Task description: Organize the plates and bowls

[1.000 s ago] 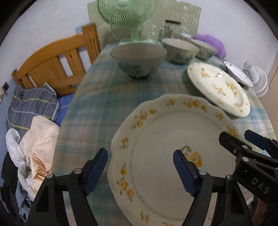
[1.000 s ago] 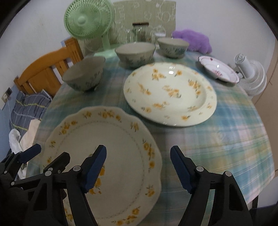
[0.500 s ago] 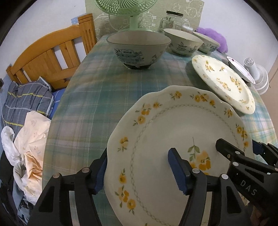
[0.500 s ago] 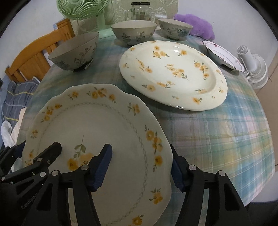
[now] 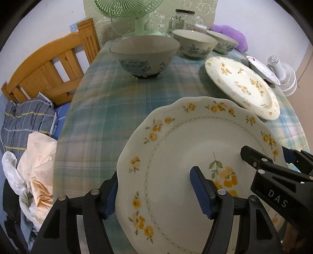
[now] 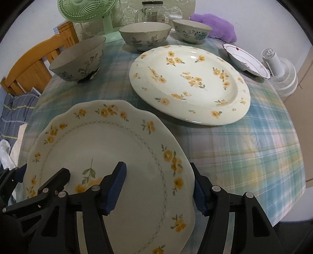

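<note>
A scalloped cream plate with yellow flowers (image 5: 195, 136) (image 6: 97, 140) sits nearest me on the plaid tablecloth (image 6: 244, 152). My left gripper (image 5: 154, 175) clamps its left rim, one finger beneath the edge and the other on the plate's face. My right gripper (image 6: 157, 166) clamps the right rim the same way. Each gripper shows in the other's view. Behind lie a large oval flowered plate (image 6: 191, 84) (image 5: 242, 84), a small red-patterned plate (image 6: 246, 58) and three patterned bowls (image 6: 78, 58) (image 6: 144, 36) (image 6: 191, 32).
A green fan (image 6: 86, 11), a glass jar (image 6: 152, 11) and a purple plush (image 6: 215, 25) line the table's far edge. A wooden chair back (image 5: 49, 68) and piled clothes (image 5: 29, 127) are at the left. A white fan (image 6: 281, 74) stands beyond the right edge.
Both grippers have narrowed their jaws and slid onto the scalloped plate's opposite rims. The plate now fills more of both views.
</note>
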